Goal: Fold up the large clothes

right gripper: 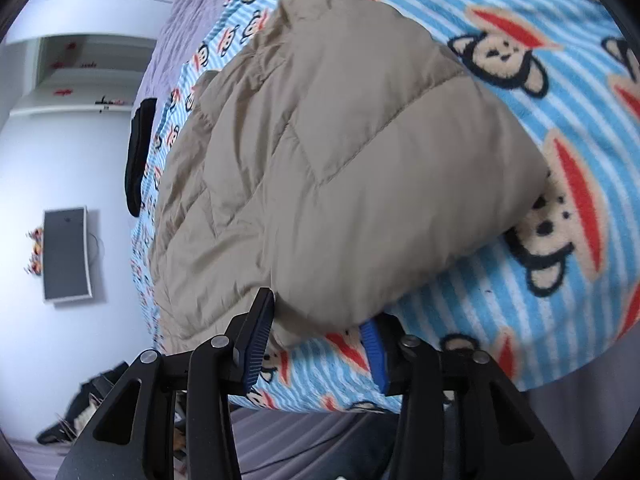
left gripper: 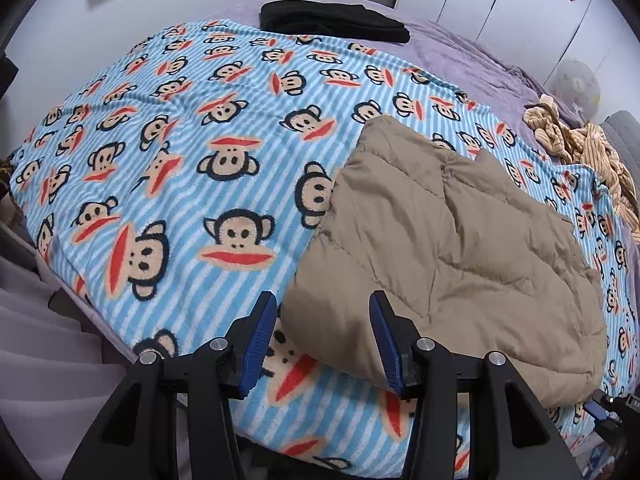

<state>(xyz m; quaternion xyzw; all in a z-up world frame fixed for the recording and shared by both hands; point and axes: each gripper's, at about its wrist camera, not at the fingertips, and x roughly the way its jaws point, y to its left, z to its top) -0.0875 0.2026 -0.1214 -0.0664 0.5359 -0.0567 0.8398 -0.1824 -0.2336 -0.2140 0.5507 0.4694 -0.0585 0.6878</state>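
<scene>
A tan quilted puffer jacket (left gripper: 452, 240) lies folded on the blue striped monkey-print blanket (left gripper: 180, 168) near the bed's front edge. My left gripper (left gripper: 324, 340) is open, its jaws astride the jacket's near left corner. In the right wrist view the jacket (right gripper: 340, 168) fills the middle of the frame. My right gripper (right gripper: 320, 340) is open around the jacket's near edge, with one blue pad partly under the fabric. The right gripper also shows at the lower right of the left wrist view (left gripper: 604, 412).
A folded black garment (left gripper: 336, 20) lies at the far end of the bed on a purple sheet (left gripper: 472, 52). A crumpled yellow corduroy garment (left gripper: 580, 148) lies at the right edge. White wardrobe doors (left gripper: 520, 0) stand behind. The bed's front edge drops off below the grippers.
</scene>
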